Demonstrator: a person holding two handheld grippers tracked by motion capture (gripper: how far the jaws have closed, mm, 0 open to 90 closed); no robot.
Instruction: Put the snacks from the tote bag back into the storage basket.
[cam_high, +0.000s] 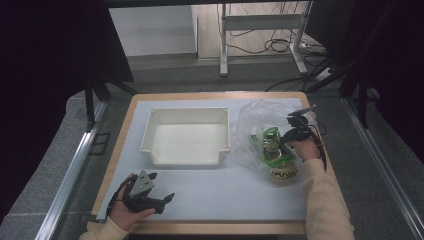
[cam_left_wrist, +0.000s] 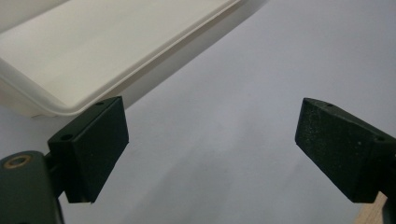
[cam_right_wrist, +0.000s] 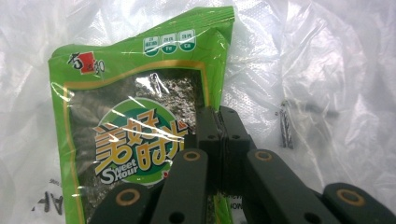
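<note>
Left tongs (cam_high: 162, 186) gaping, empty, near white bin (cam_high: 186, 136) | right tongs (cam_right_wrist: 218, 122) pinched on green packet (cam_right_wrist: 140, 135)

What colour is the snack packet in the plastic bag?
Bright green snack packet, orange-yellow lettering and a dark window; clearest in the right gripper view.

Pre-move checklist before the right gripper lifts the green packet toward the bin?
1. Right gripper shut on the green snack packet's edge: ok.
2. Packet free of the clear plastic bag: not ok, it sits inside the bag.
3. White bin empty, ready to receive: ok.
4. Left gripper open, away from the bin: ok.
5. Grip depth on the packet: cannot tell.
6. Other packets in the bag loose from this one: cannot tell.
</note>
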